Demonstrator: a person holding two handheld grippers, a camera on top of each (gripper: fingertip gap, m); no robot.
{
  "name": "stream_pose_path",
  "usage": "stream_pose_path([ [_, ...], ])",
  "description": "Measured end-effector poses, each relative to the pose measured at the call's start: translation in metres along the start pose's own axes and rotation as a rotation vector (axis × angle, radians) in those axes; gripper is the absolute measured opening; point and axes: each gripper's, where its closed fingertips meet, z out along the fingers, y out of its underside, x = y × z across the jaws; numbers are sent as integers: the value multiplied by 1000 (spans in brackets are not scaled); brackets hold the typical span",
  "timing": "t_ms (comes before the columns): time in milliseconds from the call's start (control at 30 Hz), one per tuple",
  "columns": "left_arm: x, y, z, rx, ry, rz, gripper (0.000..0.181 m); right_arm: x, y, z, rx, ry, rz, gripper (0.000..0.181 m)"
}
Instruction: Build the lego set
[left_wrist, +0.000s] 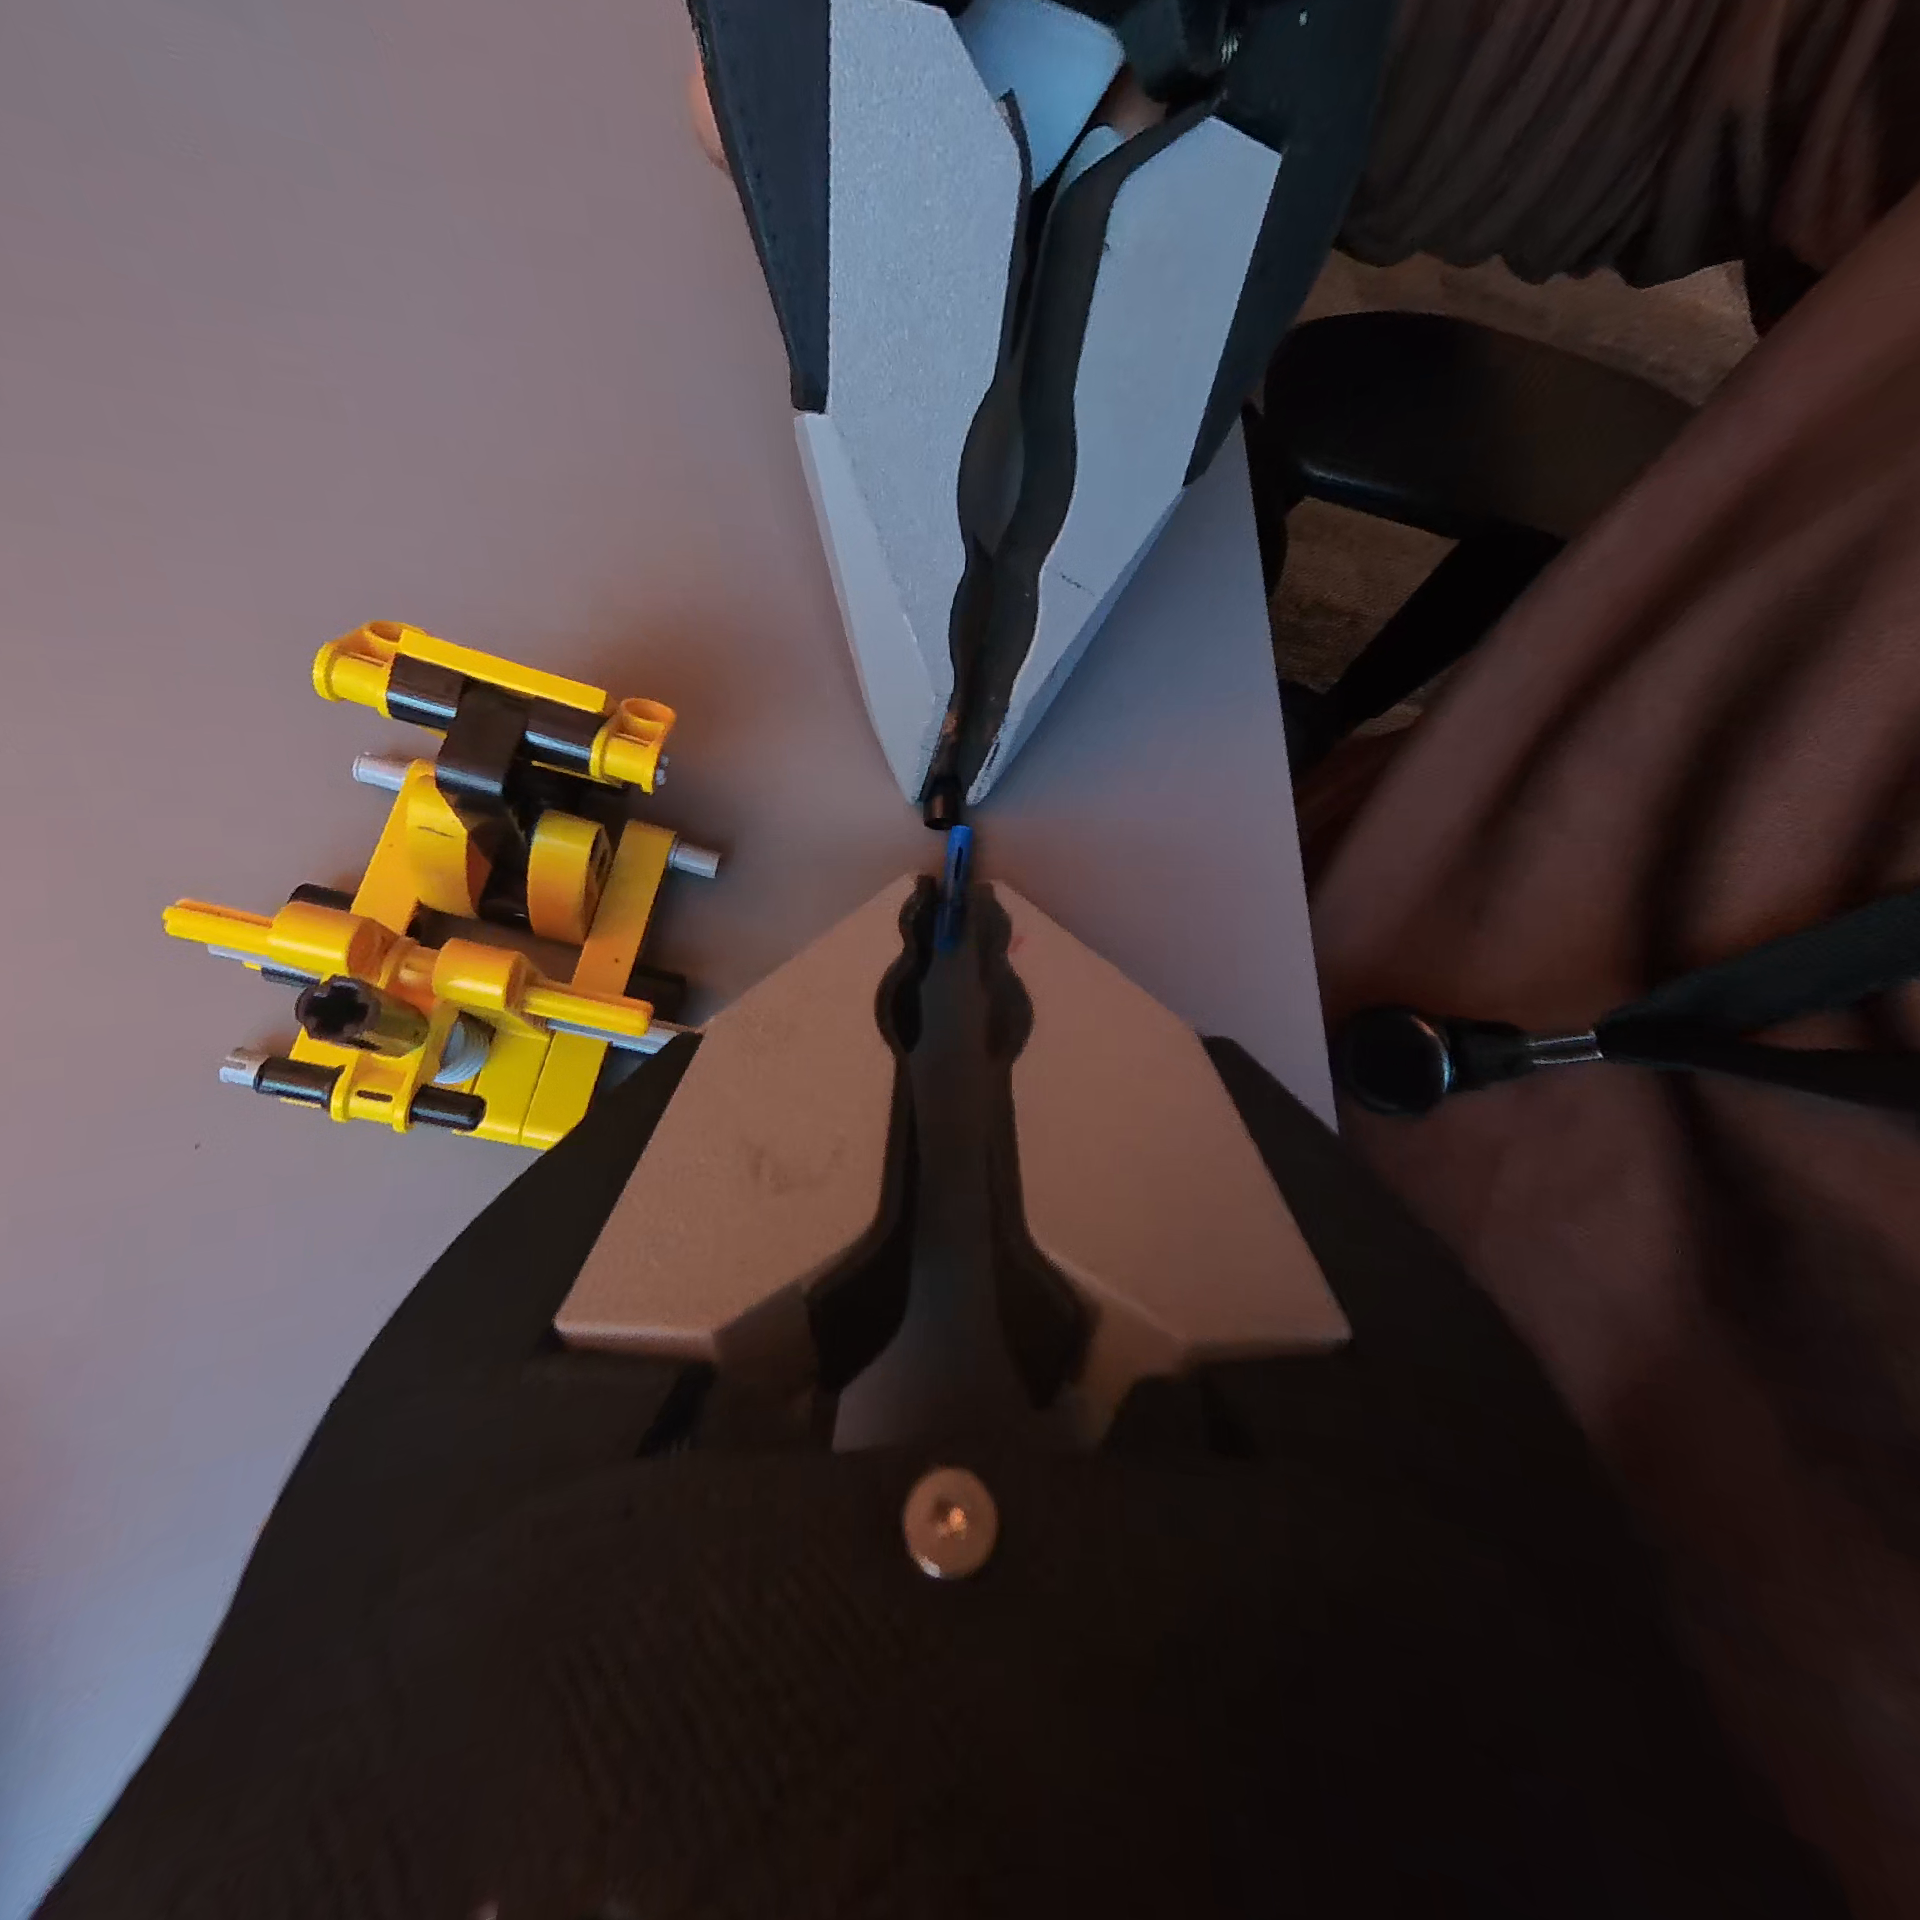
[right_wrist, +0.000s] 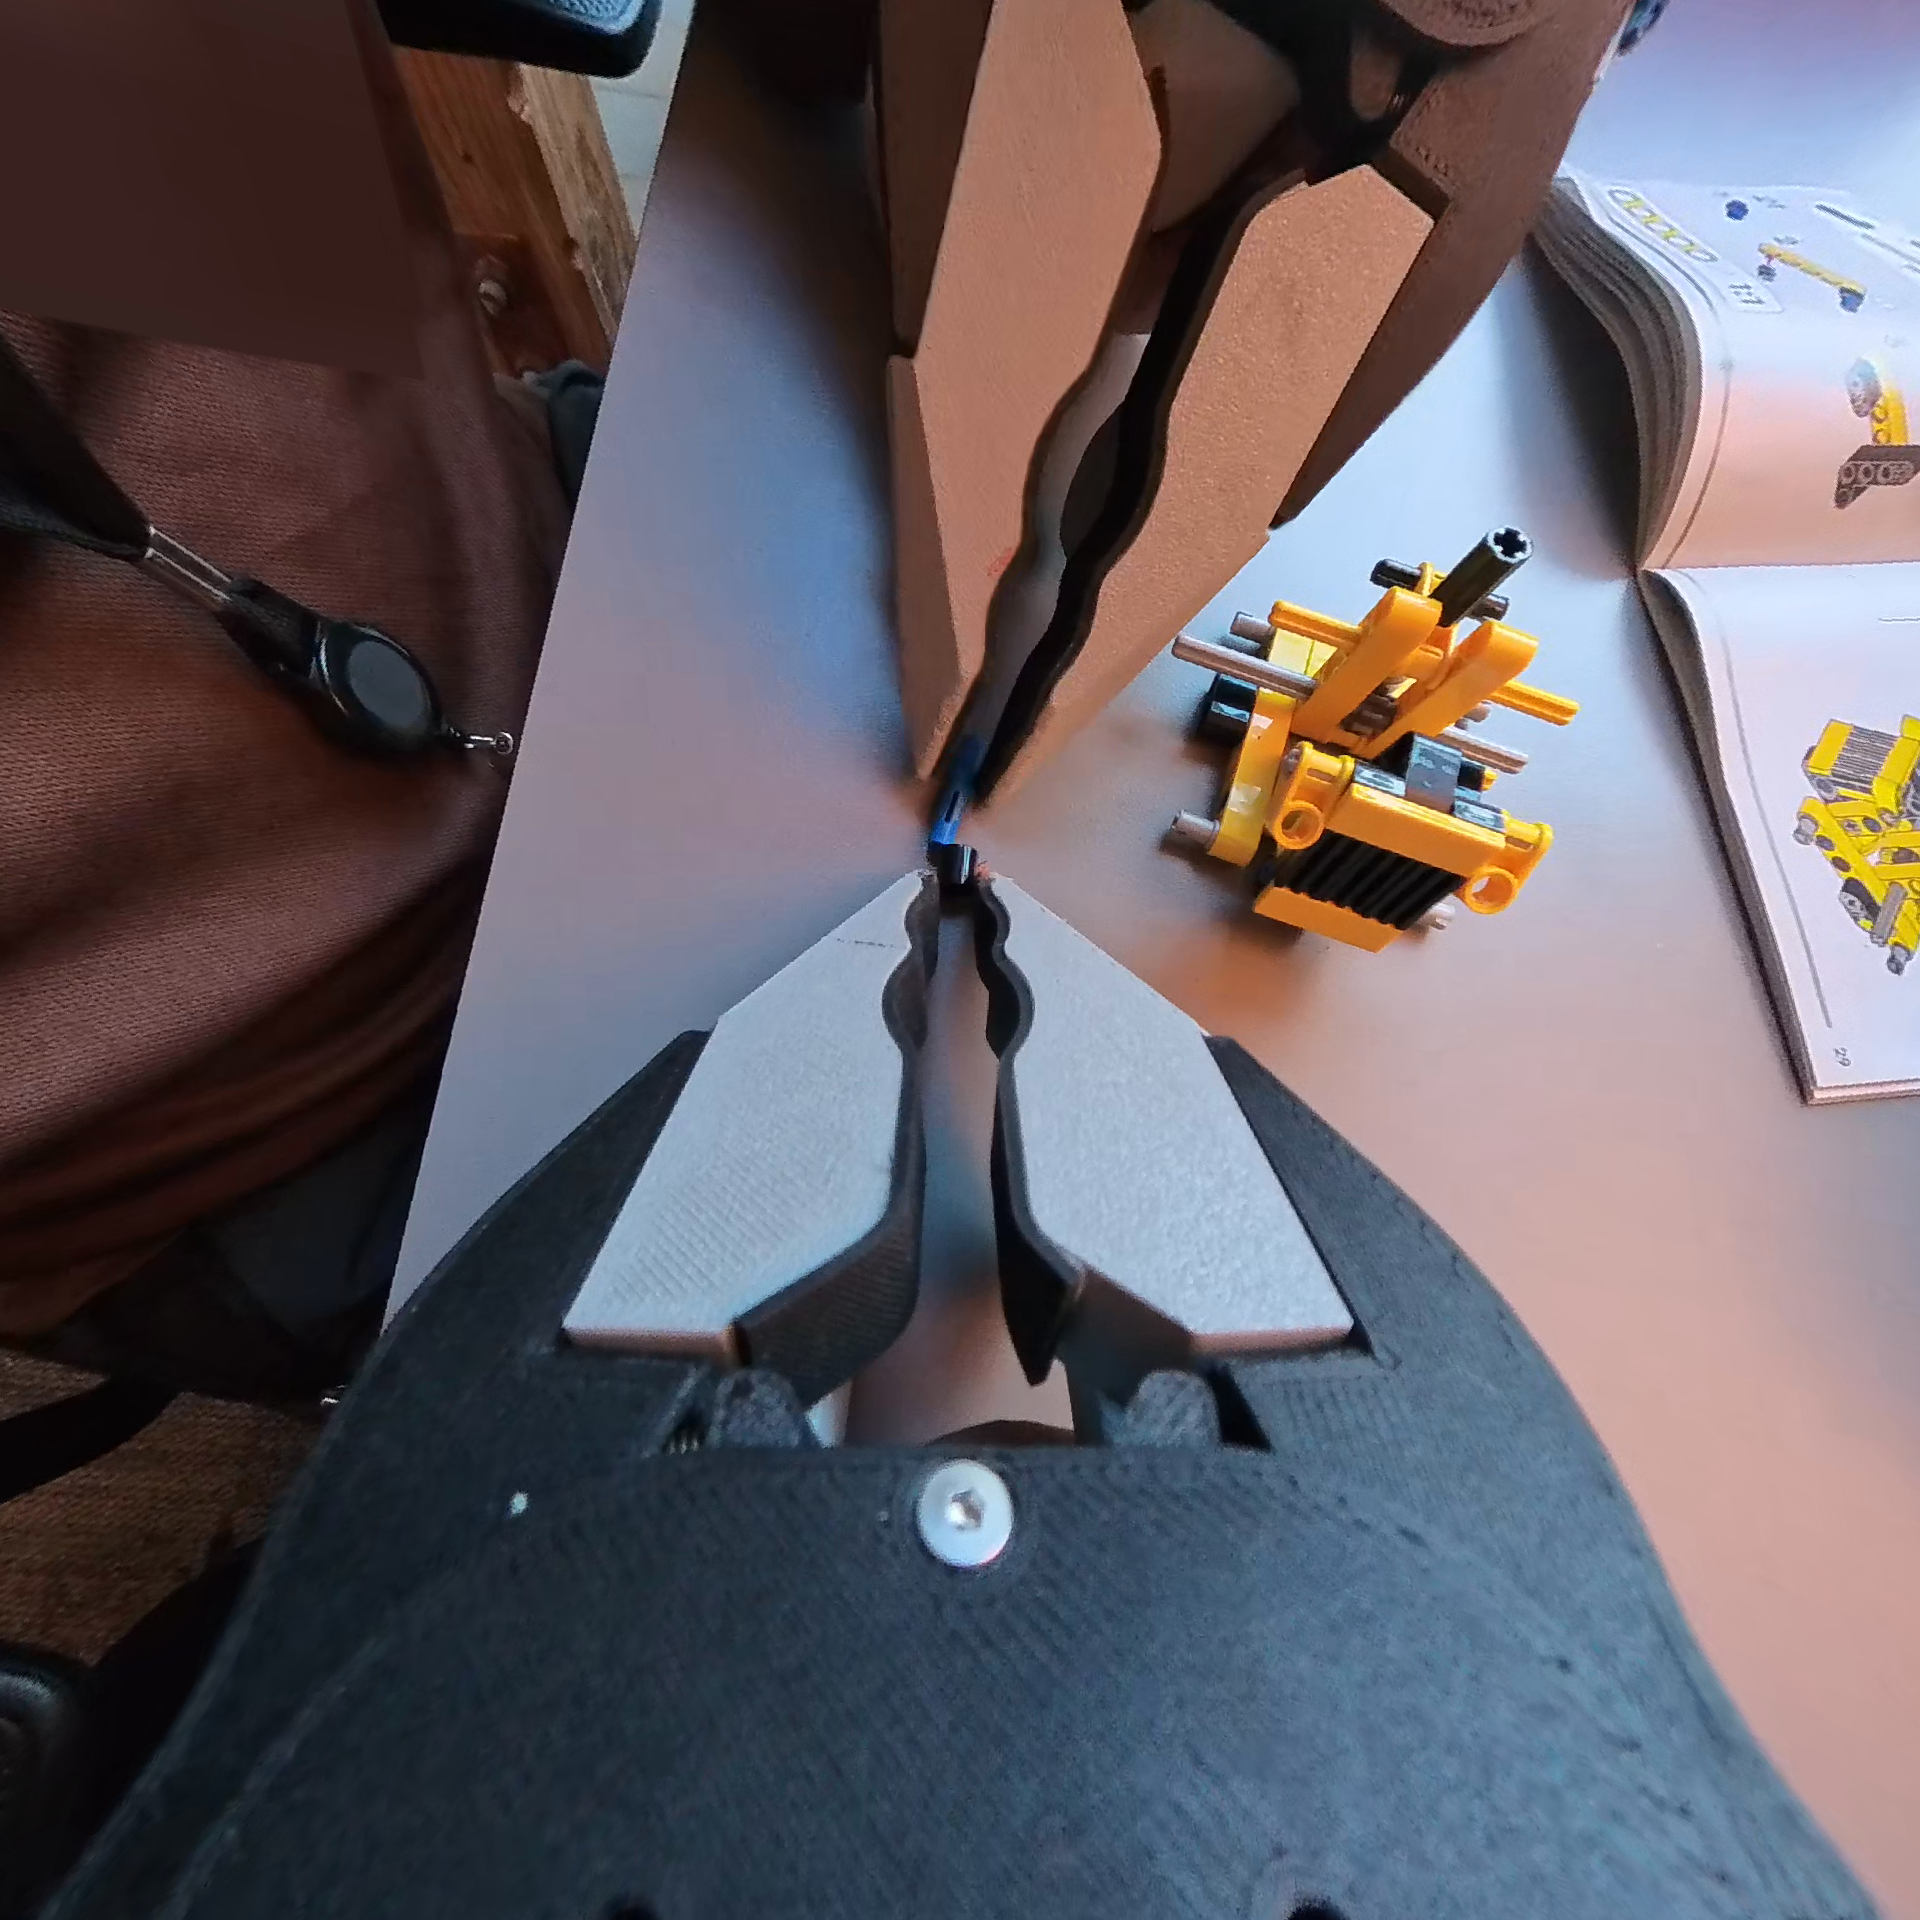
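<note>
Chunky plastic lego model (left_wrist: 447, 894) – mostly yellow with black and grey bits; tiny blue peg (left_wrist: 956, 862), small black peg (left_wrist: 940, 805), plain grey surface (left_wrist: 312, 364).

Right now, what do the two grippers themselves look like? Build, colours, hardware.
Both match. The left gripper and right gripper each have a black, textured printed body with one silver screw at centre. Two pale grey wedge-shaped fingers taper to a point, lined inside with black wavy pads. No cables show. The person wears a dark brown top.

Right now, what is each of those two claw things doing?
Left gripper: closed on a small blue pin.
Right gripper: closed on a small black piece.
</note>
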Motion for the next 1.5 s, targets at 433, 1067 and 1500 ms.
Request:
stream_pose_path([
  [433, -2, -2, 3, 17, -43, 13, 2, 0, 2, -2, 0, 0, 9, 3],
  [1067, -8, -5, 3, 18, -69, -54, 1, 3, 3, -3, -5, 37, 29, 3],
  [1500, -11, -8, 5, -9, -100, -84, 1, 5, 5, -4, -78, 143, -36, 3],
])
